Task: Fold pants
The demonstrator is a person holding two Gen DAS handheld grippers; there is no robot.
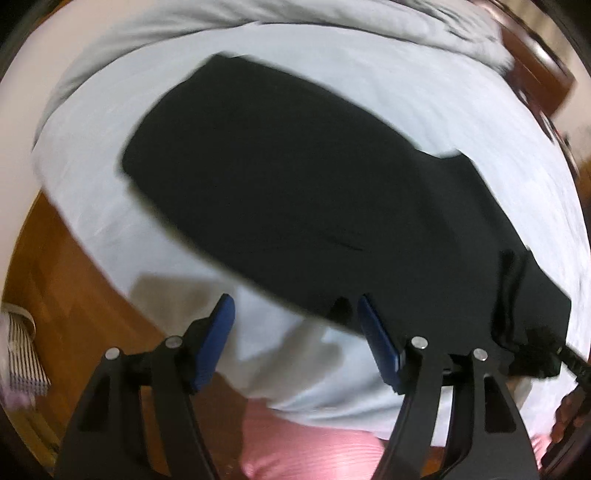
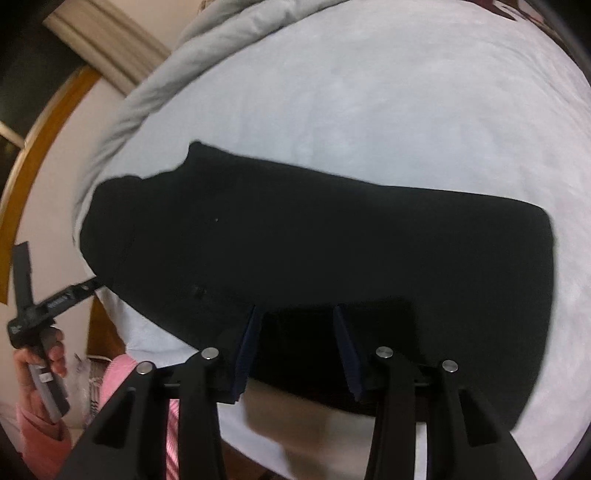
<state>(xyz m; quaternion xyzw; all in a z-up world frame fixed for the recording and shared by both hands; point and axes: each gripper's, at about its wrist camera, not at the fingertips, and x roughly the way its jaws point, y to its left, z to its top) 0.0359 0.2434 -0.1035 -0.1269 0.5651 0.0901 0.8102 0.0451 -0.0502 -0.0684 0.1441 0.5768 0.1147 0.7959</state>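
Pants (image 2: 314, 251) folded on bed (image 2: 406, 129).

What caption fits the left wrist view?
Open left gripper above the near edge of folded black pants on a pale bedsheet.

White print on left tool (image 2: 55, 306) handle, too blurred to read.

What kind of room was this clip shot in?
Most likely a bedroom. The black pants lie on a pale sheet spread over what looks like a bed, a grey duvet is bunched along the far edge, and a wooden floor shows beside it.
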